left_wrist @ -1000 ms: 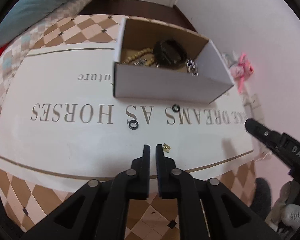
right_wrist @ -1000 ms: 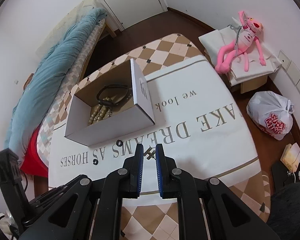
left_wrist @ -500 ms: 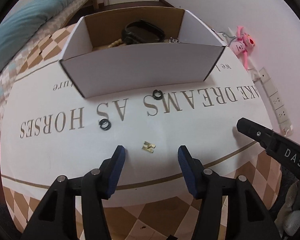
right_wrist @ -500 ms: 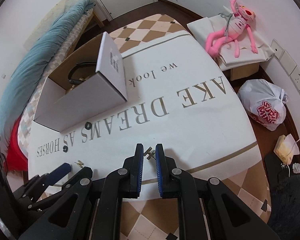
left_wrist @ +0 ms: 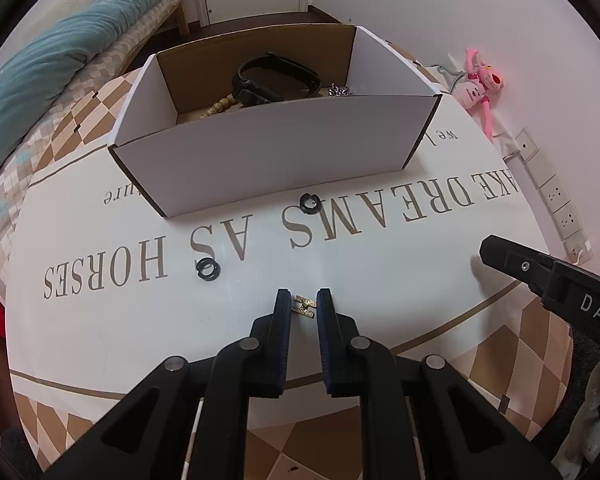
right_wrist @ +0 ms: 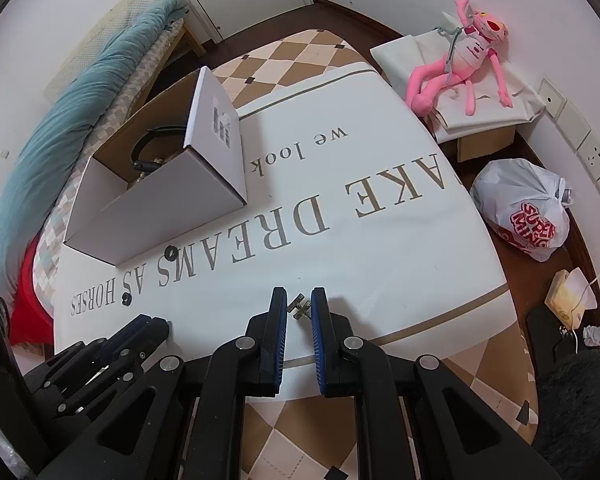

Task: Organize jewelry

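Observation:
On the white lettered tablecloth lies a small gold earring. My left gripper has its jaws closing on it, and both pads touch its ends. The right gripper is shut on a small silver earring, just above the cloth near the front edge. A white cardboard box behind holds a black band and pale beads. Two black rings lie on the cloth in front of the box.
A pink plush toy lies on a cloth-covered carton at the far right, and a white plastic bag sits on the floor below it. A blue quilt is piled at the left. Wall sockets line the right wall.
My left gripper opened wide over the gold earring, then closed onto it, and turned to face the box. The right gripper sank towards the cloth, still shut on the silver earring.

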Available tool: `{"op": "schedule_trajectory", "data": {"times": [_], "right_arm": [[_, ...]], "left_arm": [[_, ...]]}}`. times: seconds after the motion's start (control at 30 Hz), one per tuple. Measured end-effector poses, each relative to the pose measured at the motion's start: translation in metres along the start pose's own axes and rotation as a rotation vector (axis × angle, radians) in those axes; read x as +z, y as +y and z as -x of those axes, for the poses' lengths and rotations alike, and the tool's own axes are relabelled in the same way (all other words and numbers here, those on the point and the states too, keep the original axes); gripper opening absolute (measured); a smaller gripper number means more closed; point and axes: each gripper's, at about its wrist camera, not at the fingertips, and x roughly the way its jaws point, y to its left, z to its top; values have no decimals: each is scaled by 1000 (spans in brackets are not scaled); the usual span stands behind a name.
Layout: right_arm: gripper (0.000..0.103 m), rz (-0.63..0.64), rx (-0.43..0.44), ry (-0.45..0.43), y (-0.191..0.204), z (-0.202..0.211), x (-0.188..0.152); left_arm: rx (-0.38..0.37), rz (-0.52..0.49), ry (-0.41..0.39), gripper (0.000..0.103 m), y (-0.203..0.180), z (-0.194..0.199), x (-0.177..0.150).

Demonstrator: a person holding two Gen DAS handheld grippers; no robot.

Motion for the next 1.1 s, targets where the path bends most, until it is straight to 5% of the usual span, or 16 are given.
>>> {"op": "schedule_trajectory", "data": {"times": [0.2,0.43,0.57,0.9,1.0,1.03,1.1], "right_arm": [[13,8,28,-16,8,13,5],[13,52,146,-51,40,40,38],[13,91,208,-38,65,38,70],[14,144,181,155,97,-20,127],[29,137,173,142,96,-18,134],[36,138,175,137,96,-17,135],[37,140,169,131,97,-14,137]], "left_arm": [[-57,34,-29,10,5,28,5],[-196,149,-109,10,35,87,59],[-254,185,-79,10,49,80,94],[-197,228,58,12,77,31,136],[-141,220,32,44,84,38,141],[-136,225,25,64,87,39,143],[-120,226,4,67,91,44,144]]}}
